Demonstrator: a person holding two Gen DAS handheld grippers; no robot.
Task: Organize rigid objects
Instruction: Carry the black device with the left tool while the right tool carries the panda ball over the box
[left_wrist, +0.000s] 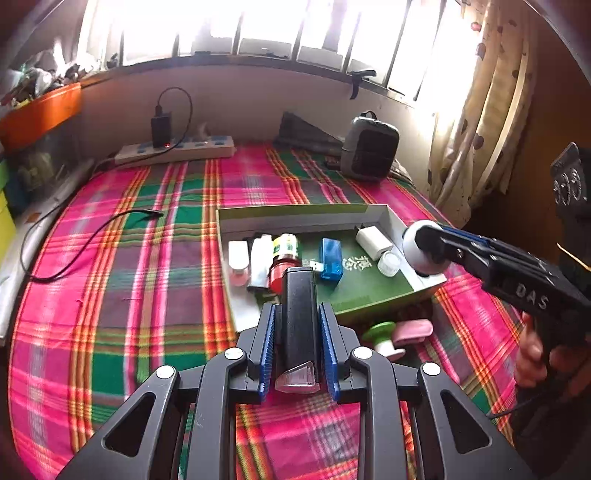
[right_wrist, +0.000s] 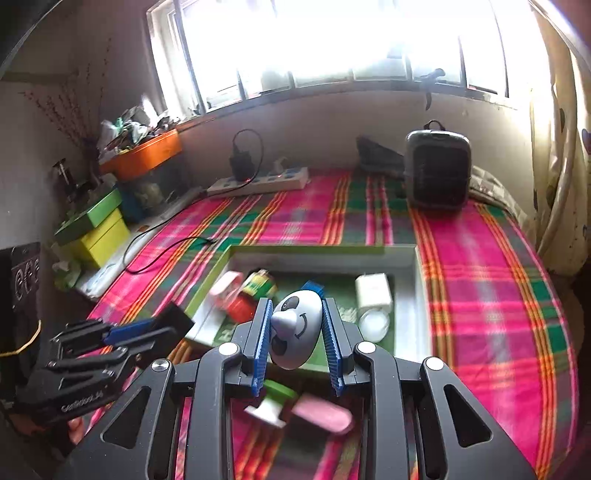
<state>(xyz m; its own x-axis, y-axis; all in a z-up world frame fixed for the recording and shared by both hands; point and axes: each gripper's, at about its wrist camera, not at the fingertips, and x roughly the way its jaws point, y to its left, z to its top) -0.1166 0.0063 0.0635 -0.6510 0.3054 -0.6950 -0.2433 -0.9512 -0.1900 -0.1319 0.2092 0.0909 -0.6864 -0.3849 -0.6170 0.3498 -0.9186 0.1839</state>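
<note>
A long black box-shaped thing (left_wrist: 299, 314) with a clear end is held tight between the blue pads of the left gripper (left_wrist: 298, 343). It is held over the near edge of the green tray (left_wrist: 369, 291), which sits on the pink and green checked cloth (left_wrist: 147, 258).

A round white toy with a panda face (right_wrist: 295, 328) is squeezed between the two blue pads of the right gripper (right_wrist: 297, 343). In the left wrist view the toy (left_wrist: 421, 247) is seen at the right side of the tray, over its right wall.

Inside the tray many small things are seen: a white and pink bottle (left_wrist: 238, 262) at the left, a white lighter-like thing (left_wrist: 260, 258) next to it, a red and green bottle (left_wrist: 284, 254), a blue block (left_wrist: 330, 258) in the middle, a white plug (left_wrist: 373, 242) at the far right, and a small clear jar (left_wrist: 388, 263) just near the plug.

On the cloth, just near the tray, a green and white knob (left_wrist: 382, 336) and a pink flat thing (left_wrist: 413, 328) are lying side by side.

Far away by the wall, a white power strip (left_wrist: 177, 149) with a black charger (left_wrist: 161, 129) is seen at the left, and a gray heater (left_wrist: 369, 147) at the right. A black cable (left_wrist: 92, 240) is lying on the cloth at the left.
</note>
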